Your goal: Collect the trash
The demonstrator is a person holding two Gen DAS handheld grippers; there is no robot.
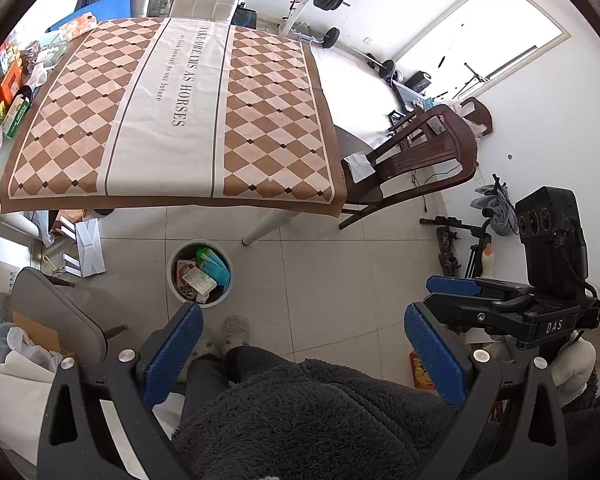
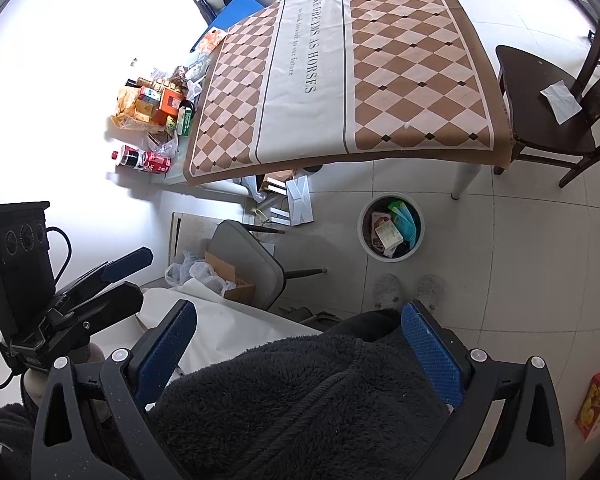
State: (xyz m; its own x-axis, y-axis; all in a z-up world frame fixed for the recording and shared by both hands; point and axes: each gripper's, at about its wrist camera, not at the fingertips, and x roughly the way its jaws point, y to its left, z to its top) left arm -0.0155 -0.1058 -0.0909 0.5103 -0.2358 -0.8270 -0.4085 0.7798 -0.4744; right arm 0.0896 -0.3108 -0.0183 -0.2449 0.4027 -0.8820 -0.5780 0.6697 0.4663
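A round white trash bin [image 1: 199, 271] stands on the tiled floor in front of the table, holding several packets and boxes; it also shows in the right wrist view [image 2: 391, 226]. My left gripper [image 1: 302, 332] is open and empty, held high above the person's dark fleece lap. My right gripper [image 2: 298, 328] is open and empty too, at about the same height. The right gripper [image 1: 452, 288] also shows at the right of the left wrist view, the left gripper [image 2: 128, 276] at the left of the right wrist view. The checkered tablecloth [image 1: 172, 112] bears no trash.
Boxes, bags and a cola bottle [image 2: 142, 159] crowd the table's left end. A dark wooden chair [image 1: 416, 160] with a paper sheet stands right of the table. A grey chair [image 2: 252, 264] and a cardboard box sit at the left. A red snack box [image 2: 598, 408] lies on the floor.
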